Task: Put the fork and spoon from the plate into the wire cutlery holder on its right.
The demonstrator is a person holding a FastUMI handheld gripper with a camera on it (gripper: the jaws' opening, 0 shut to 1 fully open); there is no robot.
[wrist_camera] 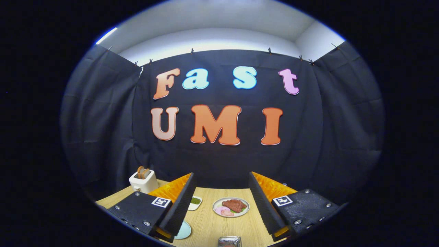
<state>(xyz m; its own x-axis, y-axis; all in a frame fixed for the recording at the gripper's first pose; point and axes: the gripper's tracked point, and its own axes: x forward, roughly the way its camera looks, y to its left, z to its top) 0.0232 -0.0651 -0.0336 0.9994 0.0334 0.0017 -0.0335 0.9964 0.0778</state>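
Fork, spoon and wire holder are nowhere to be made out, so nothing looks done. Claw [222, 206] hangs spread and empty above the bench [212, 226], a plate of food [230, 207] ahead.

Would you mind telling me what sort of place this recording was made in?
Probably a staged dining booth: black cloth walls a wooden table holding a toaster and a plate of food. The open gripper holds nothing.
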